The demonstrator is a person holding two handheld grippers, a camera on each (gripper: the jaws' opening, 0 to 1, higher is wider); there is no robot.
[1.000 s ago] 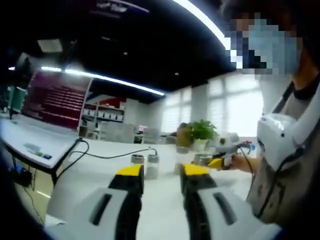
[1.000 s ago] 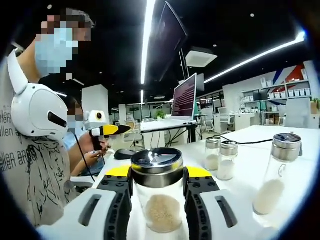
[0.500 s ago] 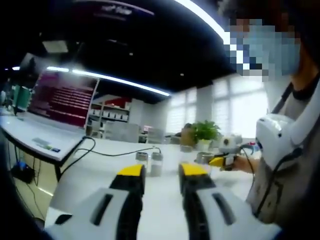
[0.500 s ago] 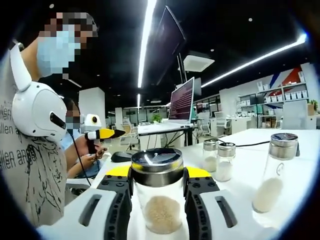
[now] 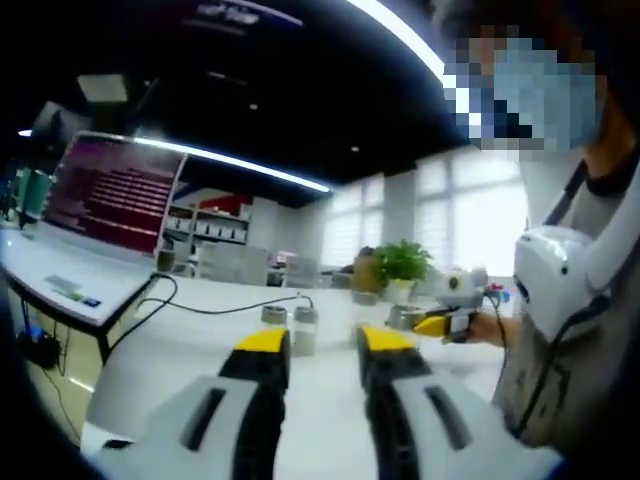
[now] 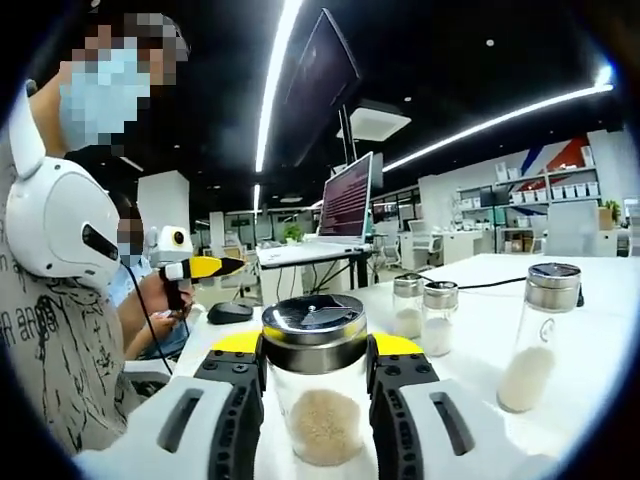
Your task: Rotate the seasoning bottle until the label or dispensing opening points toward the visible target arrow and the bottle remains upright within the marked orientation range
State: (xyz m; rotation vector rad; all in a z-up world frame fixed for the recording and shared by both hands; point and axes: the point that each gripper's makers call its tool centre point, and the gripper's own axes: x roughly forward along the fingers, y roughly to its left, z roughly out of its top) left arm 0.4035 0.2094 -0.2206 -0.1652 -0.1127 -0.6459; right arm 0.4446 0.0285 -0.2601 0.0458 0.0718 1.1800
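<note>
Four seasoning bottles on white table: one point(image 6: 314, 385) between claw's yellow-tipped jaws, pair point(image 6: 422, 317) beyond it, one point(image 6: 535, 336) to its right; one laptop point(image 6: 344, 197)

White-and-black grippers with yellow-tipped jaws, left point(image 5: 322, 345) and right point(image 6: 318, 345), are seen; a grey printed T-shirt point(image 6: 50, 340) is worn.

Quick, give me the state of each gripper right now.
Left gripper: open, nothing between its jaws.
Right gripper: shut on the seasoning bottle, one jaw at each side of the glass.
</note>
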